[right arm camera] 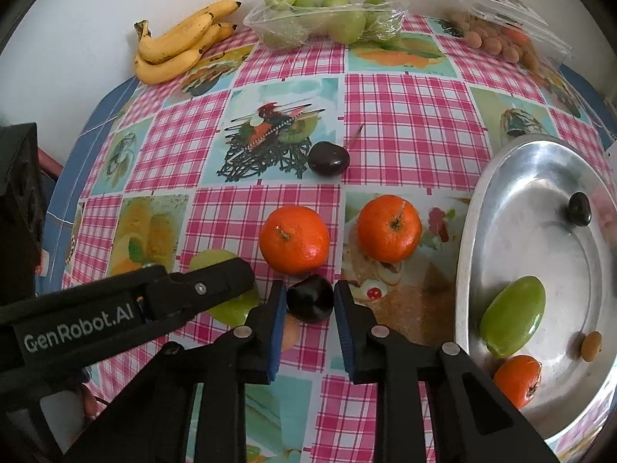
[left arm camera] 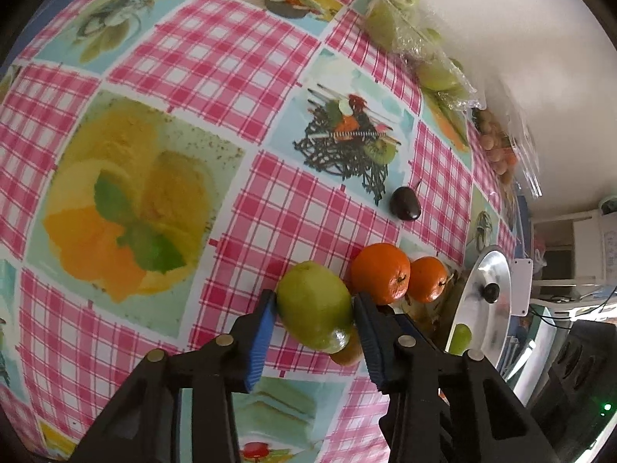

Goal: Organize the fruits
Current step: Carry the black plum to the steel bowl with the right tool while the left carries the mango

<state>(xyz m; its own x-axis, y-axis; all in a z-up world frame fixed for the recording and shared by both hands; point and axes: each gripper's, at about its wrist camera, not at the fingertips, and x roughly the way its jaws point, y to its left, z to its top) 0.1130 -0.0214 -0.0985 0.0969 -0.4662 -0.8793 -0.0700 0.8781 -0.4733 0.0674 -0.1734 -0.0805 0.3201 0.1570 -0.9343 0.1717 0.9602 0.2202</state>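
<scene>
- The left claw (left arm camera: 314,310) is clamped on a green fruit (left arm camera: 314,305), blue pads against both its sides; the fruit seems low, at or just off the surface (left arm camera: 250,58).
- The right claw (right arm camera: 310,299) has closed narrow on a dark plum (right arm camera: 310,298), near the middle of the surface, just inside its near edge.
- Likely trouble: both fruits are round and smooth-skinned, so either could squirt out of the pads on lifting, probably rolling toward the near edge.
- The two claws work just beside each other; the left one's body crosses in front of the right, so lifting together risks a knock.
- Two tangerines (right arm camera: 294,240) sit right behind the claws; a swing toward the metal tray (right arm camera: 501,177) at the right edge could nudge them.
- The tray already holds a green fruit, a tangerine, a dark plum and a small brown fruit; dropping in hard may scatter them.
- Another dark plum (right arm camera: 328,158) lies mid-surface; bananas (right arm camera: 181,42), a pack of green fruit (right arm camera: 327,15) and a bag of small brown fruit (right arm camera: 497,38) line the far edge, clear of the path.
</scene>
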